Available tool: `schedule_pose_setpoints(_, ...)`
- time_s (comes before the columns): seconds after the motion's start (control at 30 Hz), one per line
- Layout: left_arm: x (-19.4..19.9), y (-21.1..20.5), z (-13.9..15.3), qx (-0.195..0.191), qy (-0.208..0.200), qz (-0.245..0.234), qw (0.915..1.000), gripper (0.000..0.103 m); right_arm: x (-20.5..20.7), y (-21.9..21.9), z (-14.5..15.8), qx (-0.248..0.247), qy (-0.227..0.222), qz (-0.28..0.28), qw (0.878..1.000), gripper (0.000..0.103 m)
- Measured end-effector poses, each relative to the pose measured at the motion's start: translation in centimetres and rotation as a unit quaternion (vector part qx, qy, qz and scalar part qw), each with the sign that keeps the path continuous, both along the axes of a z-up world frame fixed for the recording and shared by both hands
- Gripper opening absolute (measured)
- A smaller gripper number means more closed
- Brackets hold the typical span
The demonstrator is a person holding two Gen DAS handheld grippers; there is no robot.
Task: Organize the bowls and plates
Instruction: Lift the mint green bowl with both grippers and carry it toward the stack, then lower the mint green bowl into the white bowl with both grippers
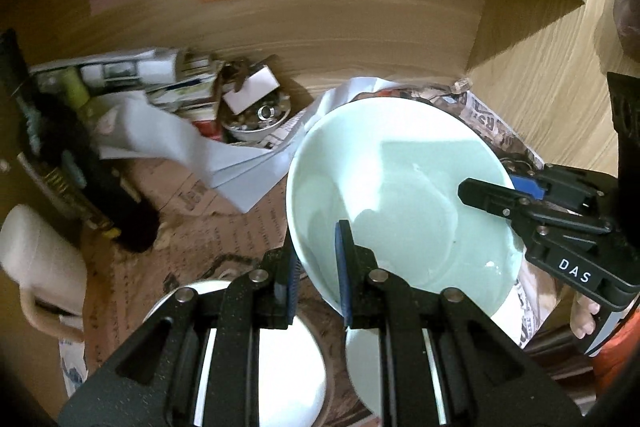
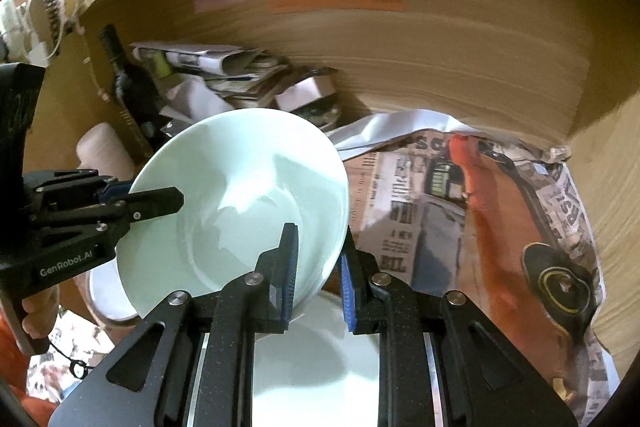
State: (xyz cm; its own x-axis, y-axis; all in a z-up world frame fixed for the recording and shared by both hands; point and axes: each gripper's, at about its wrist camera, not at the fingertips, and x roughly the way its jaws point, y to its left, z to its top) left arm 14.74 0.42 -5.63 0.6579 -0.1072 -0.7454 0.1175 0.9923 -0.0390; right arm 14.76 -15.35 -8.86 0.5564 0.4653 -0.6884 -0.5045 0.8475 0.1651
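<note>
Both tools grip one pale green bowl (image 1: pixel 400 195) by opposite rims: left tool (image 1: pixel 316 267) clenched on its near-left rim, right tool (image 2: pixel 318 267) on the other, above newspaper (image 2: pixel 500 207).

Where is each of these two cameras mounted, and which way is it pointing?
Left wrist: sits on the left gripper, looking down along its fingers at the pale green bowl pinched at its rim; the right gripper and a hand show.
Right wrist: sits on the right gripper, looking down at the same bowl; the left gripper and a hand show.
Shared: bowl, newspaper, wooden back panel.
</note>
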Motion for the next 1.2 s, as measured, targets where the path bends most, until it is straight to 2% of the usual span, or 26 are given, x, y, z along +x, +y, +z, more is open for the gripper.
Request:
schedule_pose_setpoints(0.5,-5.0,4.7,-0.6,-0.011,-0.013,0.056,0.9983,0.016,-3.0,5.3,-0.3,0.005,0.004,0.058,0.998,0.017)
schedule_pose_setpoints(1.2,-9.5,10.0,-3.1,-0.015,0.003,0.120,0.9927,0.016,-5.0,11.4,-2.8,-0.012,0.034,0.127,0.991,0.017)
